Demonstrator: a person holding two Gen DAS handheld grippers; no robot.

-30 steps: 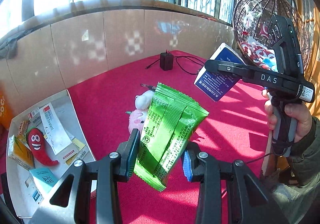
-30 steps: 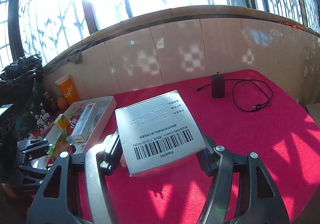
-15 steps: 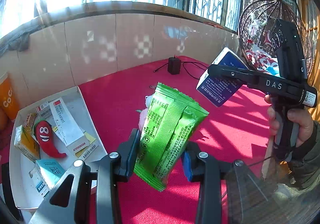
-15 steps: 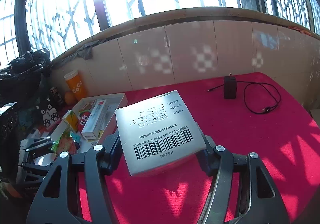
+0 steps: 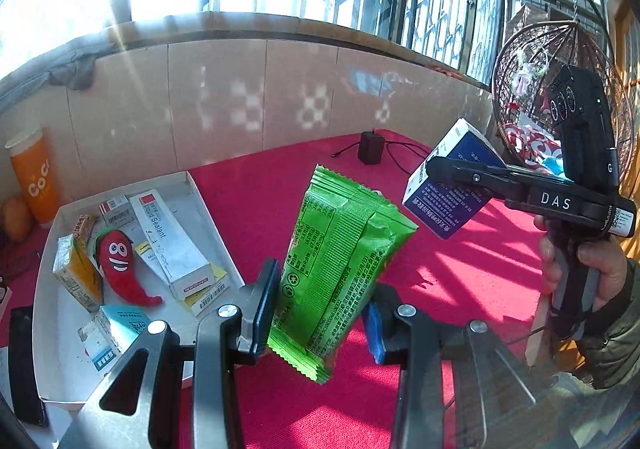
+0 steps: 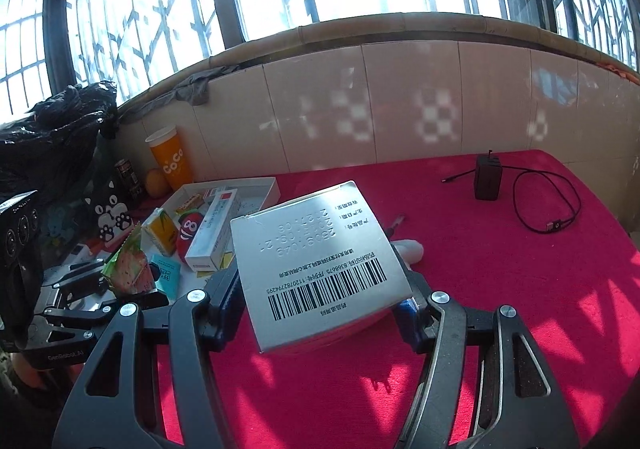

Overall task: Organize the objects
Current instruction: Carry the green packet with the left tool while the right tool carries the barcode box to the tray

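Bench (image 6: 500,289): covered with a red cloth; sunlit patches and window shadows are seen across it.
Tray (image 5: 60,369): white, shallow, set on the left part of the bench; several small items are held inside it.
Left tongs (image 5: 320,313): pinched on the green packet; the packet is gripped near its lower end and held in the air above the red cloth, just right of the tray.
Right tongs (image 6: 320,289): clamped on the medicine box; the box is carried above the bench, barcode face up.
Medicine box (image 6: 320,265): silver-white top in the right wrist view; a blue printed side (image 5: 452,193) is shown in the left wrist view.
Green packet (image 5: 336,265): tilted, top leaning to the right; printed back seam faced toward the camera.
Sealant box (image 5: 172,245): long, white, laid diagonally in the tray.
Orange cup (image 6: 168,161): stood upright beyond the tray, against the tiled wall.
Chili toy (image 5: 120,265): red, with a face, laid in the tray between the juice carton (image 5: 76,277) and the sealant box.
Charger (image 6: 488,181): black block at the far side of the bench, with its cable looped to the right.
Teal box (image 5: 120,329): small, laid at the tray's near end.
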